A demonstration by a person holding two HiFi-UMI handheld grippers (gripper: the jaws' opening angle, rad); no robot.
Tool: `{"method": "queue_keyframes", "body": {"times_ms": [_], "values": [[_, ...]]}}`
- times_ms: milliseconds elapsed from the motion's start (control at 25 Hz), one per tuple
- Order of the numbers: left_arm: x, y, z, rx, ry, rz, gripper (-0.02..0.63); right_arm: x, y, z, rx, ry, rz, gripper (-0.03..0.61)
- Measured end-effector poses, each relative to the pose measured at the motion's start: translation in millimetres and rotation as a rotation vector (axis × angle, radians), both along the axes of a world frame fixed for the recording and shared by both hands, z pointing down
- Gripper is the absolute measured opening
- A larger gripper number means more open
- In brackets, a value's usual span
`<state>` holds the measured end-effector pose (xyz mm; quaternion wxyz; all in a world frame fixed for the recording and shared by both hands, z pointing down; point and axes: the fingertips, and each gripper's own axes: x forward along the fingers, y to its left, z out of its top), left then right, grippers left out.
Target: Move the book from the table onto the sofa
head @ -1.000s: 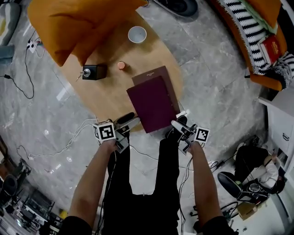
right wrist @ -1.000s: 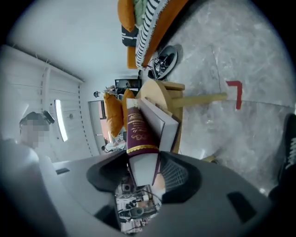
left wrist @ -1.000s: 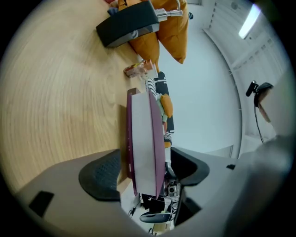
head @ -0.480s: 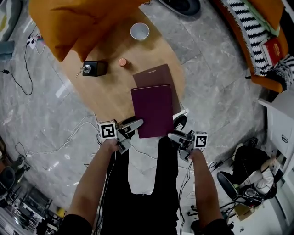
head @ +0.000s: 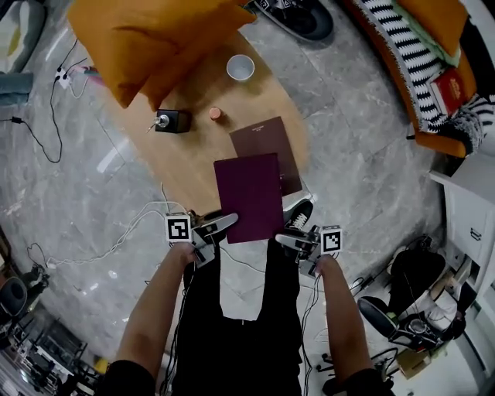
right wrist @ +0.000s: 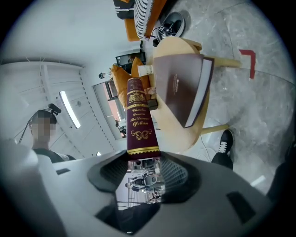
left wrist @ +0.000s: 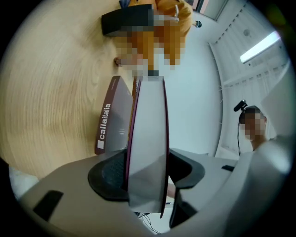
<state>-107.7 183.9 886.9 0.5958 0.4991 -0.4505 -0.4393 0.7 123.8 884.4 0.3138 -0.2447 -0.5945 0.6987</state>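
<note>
- Reaching forward side by side, both bare forearms stretch out from the person's body. The left gripper [head: 223, 224] and right gripper [head: 291, 238] point roughly level toward the table [head: 186, 158].
- The left gripper's jaws have just been closing and now clamp the page edge of the maroon book [head: 249, 197]. The right gripper's jaws pinch its gold-lettered spine near the close end.
- Held between the two, the book hangs just above the wood. Its near end sticks out past the table's near edge over the person's legs, and its far end covers a corner of a brown book [head: 269, 148] lying flat on the table.
- Farther along the tabletop stand a black box [head: 172, 121], a small orange item [head: 215, 114] and a white cup [head: 240, 67]. An orange cushion [head: 147, 39] overhangs the far left end.
- Bare grey floor [head: 356, 139] lies to the right, with the sofa [head: 437, 15] well apart at the upper right.
- The book's cover faces up, its long axis runs away from the person, and its spine is on the right.
</note>
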Motion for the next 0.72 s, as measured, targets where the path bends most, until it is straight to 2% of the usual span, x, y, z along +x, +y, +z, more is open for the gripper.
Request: {"method": "queue_keyframes", "body": {"times_ms": [40,160,240,360,720], "values": [[-2,2,-10,0.003,0.002,0.001,0.241,-1,2,-10,0.000,-0.010,-0.007,0.213],[-3,4,-50,0.045,0.073,-0.014,0.236,-5,6,-49,0.007,-0.057,-0.043,0.213],[0,6,-77,0.069,0.083,-0.010,0.235,-3,9,-74,0.028,-0.076,-0.083,0.213],[3,13,-110,0.071,0.071,-0.013,0.232,-7,8,-105,0.061,-0.097,-0.087,0.216],[-12,15,-219,0.125,-0.046,-0.026,0.229,-36,-2,-213,0.126,-0.204,0.060,0.219]]}}
